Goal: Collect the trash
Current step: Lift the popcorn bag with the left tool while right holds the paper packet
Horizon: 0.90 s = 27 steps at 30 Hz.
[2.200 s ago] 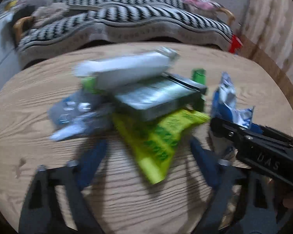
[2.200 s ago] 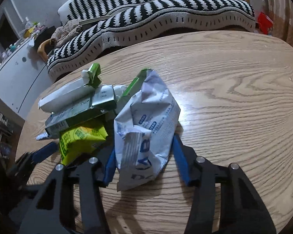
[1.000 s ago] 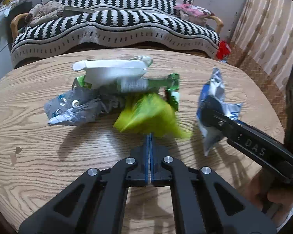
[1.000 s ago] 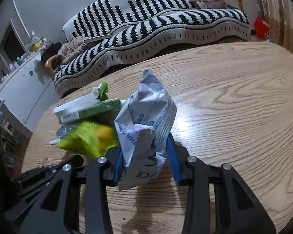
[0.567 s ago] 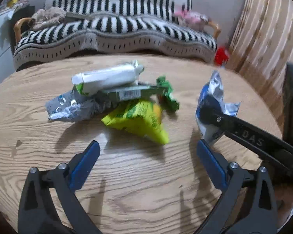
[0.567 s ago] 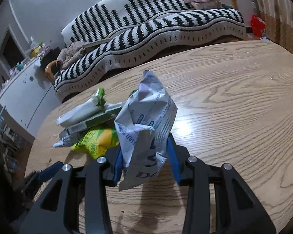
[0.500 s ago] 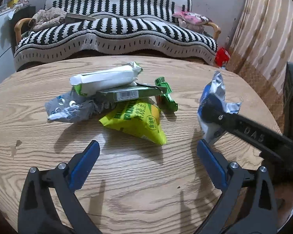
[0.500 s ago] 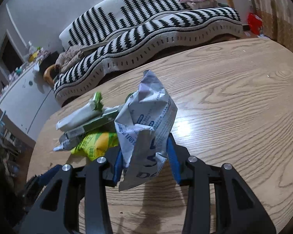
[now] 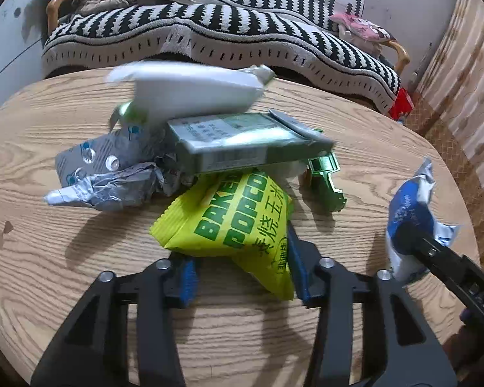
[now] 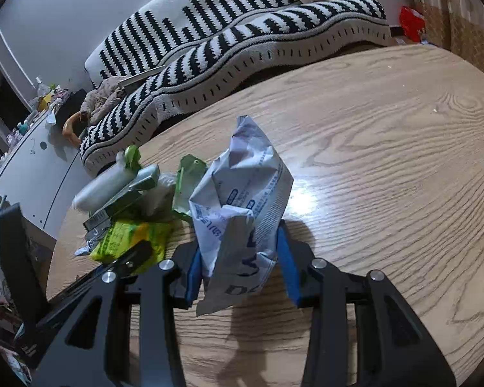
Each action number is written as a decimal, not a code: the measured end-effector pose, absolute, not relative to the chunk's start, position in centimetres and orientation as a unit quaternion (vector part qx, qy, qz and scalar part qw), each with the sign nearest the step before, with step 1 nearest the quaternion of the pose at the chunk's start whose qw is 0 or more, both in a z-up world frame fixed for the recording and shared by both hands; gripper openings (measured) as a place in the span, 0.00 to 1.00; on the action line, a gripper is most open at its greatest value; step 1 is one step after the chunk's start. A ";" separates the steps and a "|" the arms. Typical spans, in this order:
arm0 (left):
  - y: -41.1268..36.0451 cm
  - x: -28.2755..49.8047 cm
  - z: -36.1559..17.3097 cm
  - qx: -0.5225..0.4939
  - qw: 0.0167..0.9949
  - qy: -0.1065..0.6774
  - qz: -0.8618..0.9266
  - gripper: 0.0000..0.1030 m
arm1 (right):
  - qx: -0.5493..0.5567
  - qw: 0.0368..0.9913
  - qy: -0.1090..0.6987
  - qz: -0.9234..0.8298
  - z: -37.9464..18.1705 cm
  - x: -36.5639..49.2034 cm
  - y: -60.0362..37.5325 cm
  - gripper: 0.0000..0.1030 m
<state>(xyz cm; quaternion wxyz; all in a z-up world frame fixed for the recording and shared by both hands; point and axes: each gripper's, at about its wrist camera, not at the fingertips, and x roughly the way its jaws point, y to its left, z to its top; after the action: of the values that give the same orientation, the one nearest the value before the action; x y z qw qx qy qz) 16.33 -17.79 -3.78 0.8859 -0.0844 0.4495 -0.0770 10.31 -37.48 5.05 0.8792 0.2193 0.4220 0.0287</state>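
Observation:
A yellow popcorn bag (image 9: 235,219) lies at the front of a trash pile on the round wooden table (image 9: 48,258). My left gripper (image 9: 242,267) is closing on it, and both blue pads touch its sides. Behind it are a green carton (image 9: 248,148), a white pack (image 9: 193,93), a grey crumpled wrapper (image 9: 103,174) and a shiny green scrap (image 9: 326,177). My right gripper (image 10: 238,258) is shut on a crumpled white and blue bag (image 10: 242,193) held just over the table, right of the pile. The same bag (image 9: 409,206) shows at the right of the left wrist view.
A black and white striped sofa (image 9: 242,25) runs behind the table's far edge. A white cabinet (image 10: 32,167) stands at the left. Bare tabletop (image 10: 387,161) stretches to the right of the pile. A red object (image 9: 401,103) lies on the floor at the right.
My left gripper, wide open half a second ago, has moved in and closed around the yellow bag. The right gripper keeps its hold on the white and blue bag.

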 end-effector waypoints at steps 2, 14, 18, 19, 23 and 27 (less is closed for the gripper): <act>-18.0 16.0 -3.5 -0.075 0.887 0.448 -0.083 0.41 | 0.219 0.881 0.419 0.032 5.3 10.1 -37.3 0.40; -18.2 13.5 -2.2 -0.065 0.886 0.447 -0.104 0.41 | 0.218 0.882 0.416 0.034 5.5 9.7 -36.8 0.40; -17.8 12.3 -1.9 -0.057 0.887 0.446 -0.106 0.41 | 0.219 0.880 0.418 0.045 5.8 9.6 -36.4 0.40; -17.7 12.1 -1.7 -0.057 0.887 0.446 -0.108 0.41 | 0.221 0.880 0.418 0.047 5.9 9.5 -36.2 0.40; -17.5 10.7 -0.9 -0.051 0.893 0.435 -0.105 0.41 | 0.225 0.879 0.417 0.047 6.4 8.8 -36.4 0.40; -19.7 7.9 0.7 -0.048 0.897 0.424 -0.118 0.41 | 0.254 0.886 0.386 0.043 8.3 5.3 -38.7 0.39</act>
<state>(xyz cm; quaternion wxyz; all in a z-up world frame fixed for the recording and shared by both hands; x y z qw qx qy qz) 7.85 -19.69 0.65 0.8966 -0.0478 0.4242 -0.1180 5.31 -38.73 8.26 0.8856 0.2542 0.3863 0.0432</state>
